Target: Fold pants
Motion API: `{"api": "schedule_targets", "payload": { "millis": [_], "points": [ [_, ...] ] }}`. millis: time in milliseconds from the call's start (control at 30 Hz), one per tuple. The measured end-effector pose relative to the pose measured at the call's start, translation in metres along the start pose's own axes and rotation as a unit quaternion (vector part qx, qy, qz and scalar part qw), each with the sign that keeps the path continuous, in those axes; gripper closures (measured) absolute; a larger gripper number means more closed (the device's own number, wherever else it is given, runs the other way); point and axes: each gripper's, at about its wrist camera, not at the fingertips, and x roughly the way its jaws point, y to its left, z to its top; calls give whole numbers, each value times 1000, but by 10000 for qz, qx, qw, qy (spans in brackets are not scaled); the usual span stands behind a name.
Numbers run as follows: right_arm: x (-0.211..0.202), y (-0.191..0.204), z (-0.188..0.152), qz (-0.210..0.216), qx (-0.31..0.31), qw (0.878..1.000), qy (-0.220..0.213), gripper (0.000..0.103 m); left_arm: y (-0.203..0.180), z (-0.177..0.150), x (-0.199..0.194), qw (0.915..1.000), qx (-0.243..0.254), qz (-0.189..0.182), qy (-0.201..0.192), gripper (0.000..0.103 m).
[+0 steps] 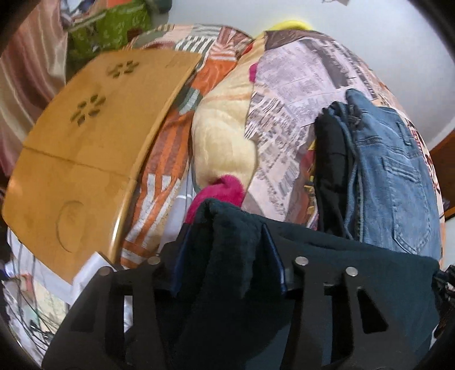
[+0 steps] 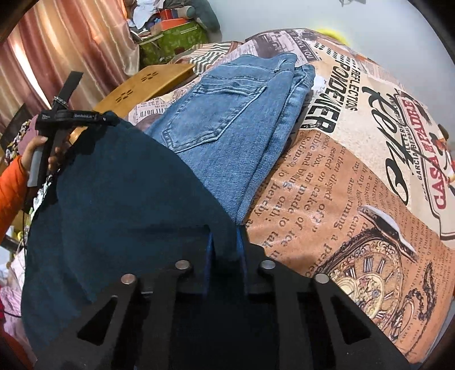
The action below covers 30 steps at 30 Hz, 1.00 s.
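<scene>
- L hand-held gripper [image 1: 227,242]: clamped on dark teal pants [image 1: 227,256], lower centre.
- R hand-held gripper [image 2: 226,247]: clamped on same pants.
- Folded jeans [image 2: 233,119] on bed [image 2: 355,185], upper centre.

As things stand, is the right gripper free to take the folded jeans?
Probably not: the right gripper is shut on the dark pants, which drape over part of the jeans ahead.

A bed [image 2: 355,182] under a newspaper-print cover fills the view ahead of the hand-held gripper; a pale wall [image 2: 284,14] rises beyond it. Ahead-left stand a wooden lap table [image 1: 85,142], pink satin curtains [image 2: 65,51] — catching light — and a green patterned box [image 2: 176,39].
</scene>
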Motion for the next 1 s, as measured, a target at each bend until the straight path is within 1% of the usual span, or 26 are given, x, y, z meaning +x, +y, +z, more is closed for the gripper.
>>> {"api": "schedule_targets", "payload": {
  "millis": [167, 300, 433, 500, 567, 667, 800, 1000],
  "points": [
    [-17, 6, -8, -180, -76, 9995, -258, 94, -6, -8, -39, 9990, 213, 10, -403, 64],
    [-31, 10, -5, -417, -135, 9972, -598, 95, -12, -11, -70, 9971, 382, 51, -661, 67],
    [-46, 8, 10, -740, -45, 9916, -1064, 95, -12, -1, -98, 9946, 325, 138, -972, 67],
    [-52, 6, 19, -839, 82, 9885, -1258, 95, -10, 6, -108, 9947, 190, 1, -1009, 67],
    [-60, 4, 24, -816, 232, 9869, -1369, 95, -10, 6, -116, 9946, 148, -44, -1025, 67],
    [-72, 9, 18, -743, 295, 9867, -1415, 95, -14, -4, -133, 9940, 221, -67, -1074, 67],
    [-89, 24, 2, -655, 175, 9878, -1400, 95, -11, -31, -160, 9937, 324, -103, -1063, 67],
    [-111, 46, -19, -361, 227, 9900, -1343, 94, -1, -74, -193, 9942, 329, -132, -1018, 67]
  ]
}}
